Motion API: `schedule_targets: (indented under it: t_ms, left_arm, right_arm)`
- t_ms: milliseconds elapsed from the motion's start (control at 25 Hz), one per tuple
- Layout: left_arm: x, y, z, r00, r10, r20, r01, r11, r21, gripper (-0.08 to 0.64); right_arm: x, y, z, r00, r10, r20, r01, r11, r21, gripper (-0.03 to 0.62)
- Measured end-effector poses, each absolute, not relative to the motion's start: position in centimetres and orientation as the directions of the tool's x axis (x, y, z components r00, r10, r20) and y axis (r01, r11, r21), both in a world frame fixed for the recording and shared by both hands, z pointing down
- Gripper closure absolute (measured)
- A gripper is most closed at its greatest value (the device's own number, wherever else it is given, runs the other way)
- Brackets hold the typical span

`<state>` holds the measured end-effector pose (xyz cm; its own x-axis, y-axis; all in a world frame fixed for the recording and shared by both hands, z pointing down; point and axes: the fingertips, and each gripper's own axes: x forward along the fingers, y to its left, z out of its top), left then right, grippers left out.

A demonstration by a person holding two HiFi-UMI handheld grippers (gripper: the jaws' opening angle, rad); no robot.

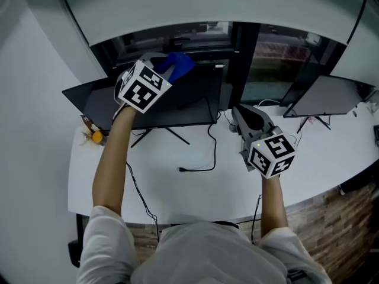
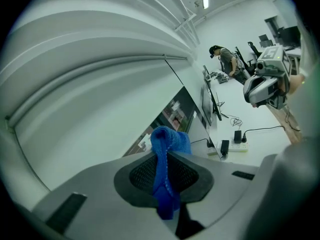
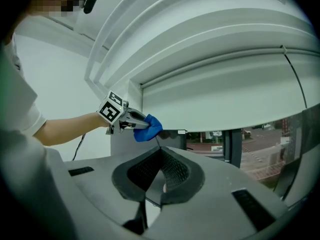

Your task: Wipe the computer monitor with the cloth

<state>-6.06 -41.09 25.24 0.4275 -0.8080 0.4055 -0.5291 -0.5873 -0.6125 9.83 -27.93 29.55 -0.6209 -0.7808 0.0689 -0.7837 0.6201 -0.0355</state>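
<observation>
The black computer monitor stands at the back of the white desk, facing me. A blue cloth is pinched in my left gripper, which is raised at the monitor's top edge; the cloth's loose end bunches past the jaw tips. In the left gripper view the cloth runs down between the shut jaws of that gripper. My right gripper hovers over the desk right of the monitor, shut with nothing in it. The right gripper view shows its jaws meeting, with the cloth and monitor top beyond.
A second monitor stands at the far right of the desk. A black cable trails across the desk below the first monitor, and small items lie at the left edge. A power strip lies on the desk. A person stands far off.
</observation>
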Motion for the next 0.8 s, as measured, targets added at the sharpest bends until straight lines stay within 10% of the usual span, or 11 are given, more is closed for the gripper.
schedule_targets:
  t_ms: [800]
  left_arm:
    - [-27.0,-38.6,25.7,0.318,-0.872,0.372,-0.671,-0.484,-0.561,0.497]
  right_arm:
    - [-5.0,-24.5,29.4,-0.629,-0.772,0.092,-0.778,0.626,-0.054,0.578]
